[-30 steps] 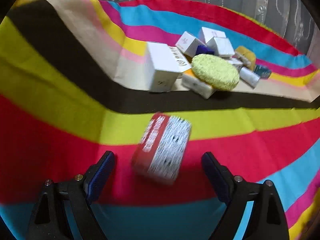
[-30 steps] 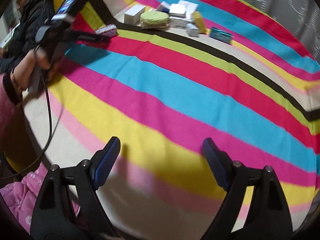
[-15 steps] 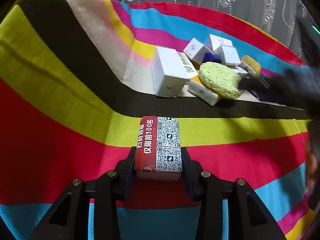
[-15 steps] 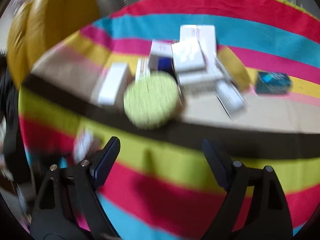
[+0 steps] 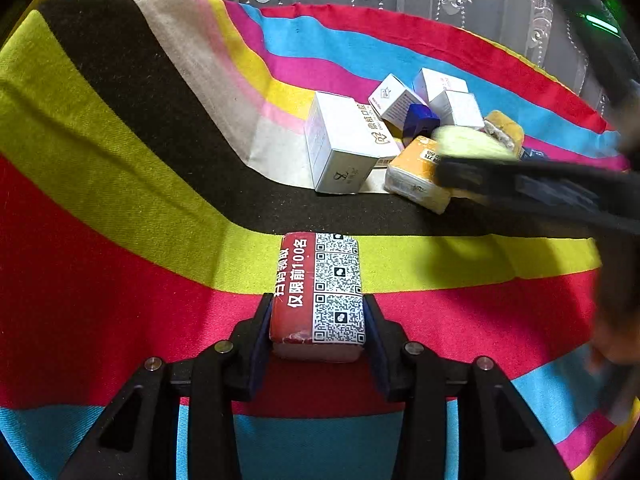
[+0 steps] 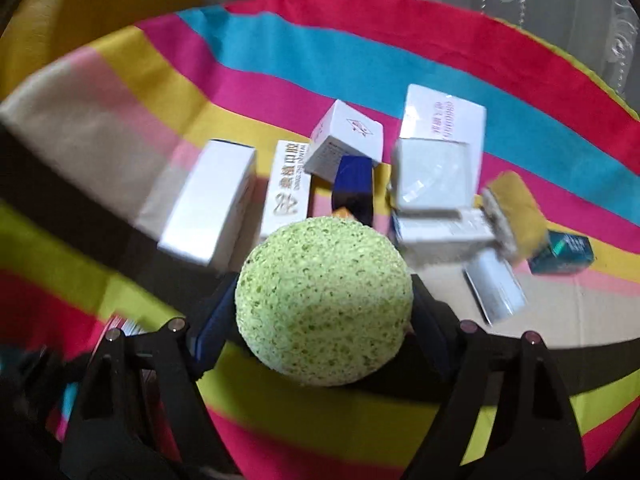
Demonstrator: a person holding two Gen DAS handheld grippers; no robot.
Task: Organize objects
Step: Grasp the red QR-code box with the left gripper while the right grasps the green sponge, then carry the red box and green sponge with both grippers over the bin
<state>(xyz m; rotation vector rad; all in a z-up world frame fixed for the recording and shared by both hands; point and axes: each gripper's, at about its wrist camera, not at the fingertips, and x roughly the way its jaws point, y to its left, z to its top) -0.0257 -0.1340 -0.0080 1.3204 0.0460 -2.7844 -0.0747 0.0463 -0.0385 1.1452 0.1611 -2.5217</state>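
Objects to organize: left gripper (image 5: 318, 326) is clamped on a red QR-code packet (image 5: 319, 292), both pads pressed flat on its long sides. Packet's long axis runs straight out along the fingers, far end pointing toward the pile; it sits low over the red and yellow-green bands of the striped cloth (image 5: 120, 208).

Right gripper (image 6: 324, 308) has a round green sponge (image 6: 324, 300) between its jaws, which have just been closing in; the blue pads sit at the sponge's left and right edges, looks like contact, full squeeze not certain. Sponge is at the near edge of the pile, over the black stripe.

Outward from there: pile of small boxes just beyond the sponge. White box (image 6: 208, 204) to the left, gold-lettered box (image 6: 286, 192) beside it, dark blue box (image 6: 354, 186) directly behind, a tilted white box behind that. Yellow sponge (image 6: 514, 214) and teal box (image 6: 562, 252) off to the right. Seen from the left wrist, the right tool crosses in from the right, blurred, over the orange-topped packet (image 5: 416, 178).

Key relation: pile lies straight ahead of the left gripper, across the black stripe, well apart from the held packet. Right hand is nearer the pile; left must travel forward, packet end-first.
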